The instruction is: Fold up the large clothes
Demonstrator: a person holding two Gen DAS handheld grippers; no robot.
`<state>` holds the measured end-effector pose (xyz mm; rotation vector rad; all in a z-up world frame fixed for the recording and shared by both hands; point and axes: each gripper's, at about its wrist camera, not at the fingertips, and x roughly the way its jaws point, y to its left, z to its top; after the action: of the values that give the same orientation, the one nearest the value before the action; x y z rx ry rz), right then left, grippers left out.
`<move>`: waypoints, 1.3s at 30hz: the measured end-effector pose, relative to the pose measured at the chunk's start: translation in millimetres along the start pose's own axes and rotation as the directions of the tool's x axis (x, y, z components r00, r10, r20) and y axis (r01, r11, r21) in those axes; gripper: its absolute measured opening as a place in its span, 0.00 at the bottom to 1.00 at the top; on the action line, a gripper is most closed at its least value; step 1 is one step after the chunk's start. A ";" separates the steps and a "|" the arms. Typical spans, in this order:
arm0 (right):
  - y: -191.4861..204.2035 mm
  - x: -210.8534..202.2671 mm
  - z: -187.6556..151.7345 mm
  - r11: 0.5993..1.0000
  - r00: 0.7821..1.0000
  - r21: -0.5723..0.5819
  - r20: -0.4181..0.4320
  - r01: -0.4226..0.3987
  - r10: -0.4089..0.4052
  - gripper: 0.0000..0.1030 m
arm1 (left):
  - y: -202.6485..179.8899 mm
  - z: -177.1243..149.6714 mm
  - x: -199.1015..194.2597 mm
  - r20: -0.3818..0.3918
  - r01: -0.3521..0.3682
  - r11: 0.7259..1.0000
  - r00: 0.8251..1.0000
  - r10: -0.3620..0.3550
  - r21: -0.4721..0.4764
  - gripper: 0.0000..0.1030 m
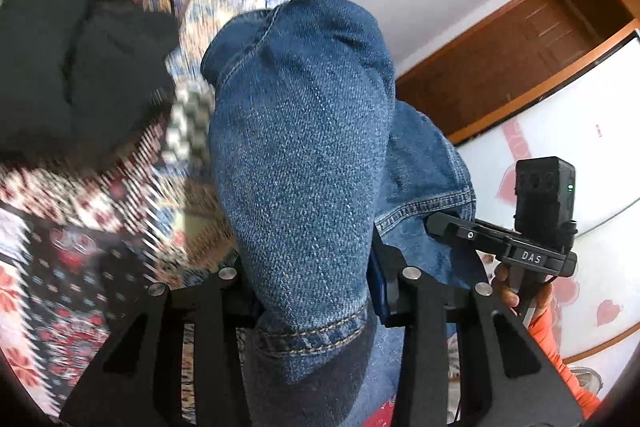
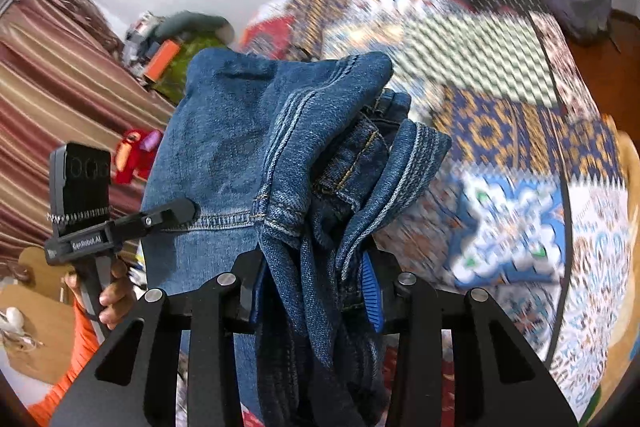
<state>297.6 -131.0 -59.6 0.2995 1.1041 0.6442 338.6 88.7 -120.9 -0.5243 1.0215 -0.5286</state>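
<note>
Right now the blue jeans (image 1: 304, 155) hang in the air above the patterned bed (image 2: 500, 131), with the left hand-held gripper (image 1: 316, 291) squeezed tight on 1 hemmed end and the right hand-held gripper (image 2: 316, 291) squeezed tight on a thick bunch of denim. To fold well, I think both should keep level and lay the jeans down flat. No box or basket shows.

Left gripper (image 1: 316, 291): clamped on jeans (image 1: 304, 147) fabric, cloth bunched between its jaws. Right gripper (image 2: 316, 295): likewise clamped on a thick bundle of the denim. Right hand (image 1: 516, 287): bare fingers wrapped around its handle, orange sleeve at the wrist. Left hand (image 2: 114, 295): same grip, orange sleeve.
</note>
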 end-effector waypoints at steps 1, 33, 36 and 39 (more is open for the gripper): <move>8.2 -1.9 5.8 1.000 1.000 -0.011 0.015 -0.006 0.006 0.34 | 1.9 2.8 -12.2 0.018 0.002 1.000 1.000 -0.002 0.005 0.38; 108.8 275.0 172.6 0.995 0.997 -0.073 -0.042 -0.064 0.061 0.35 | 264.3 161.8 -95.2 0.152 -0.238 0.959 0.953 0.261 -0.156 0.41; 86.6 295.2 166.8 0.998 0.995 -0.007 -0.077 -0.067 0.067 0.40 | 274.0 157.4 -85.1 0.166 -0.262 0.956 0.945 0.281 -0.130 0.45; 86.8 286.0 160.0 0.999 0.997 -0.035 -0.065 -0.034 0.032 0.46 | 264.9 153.6 -83.0 0.157 -0.296 0.948 0.937 0.312 -0.117 0.50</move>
<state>496.4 127.3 -153.0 0.2676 1.1501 0.7070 484.1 366.4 -169.1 -0.4735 0.9399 -0.1566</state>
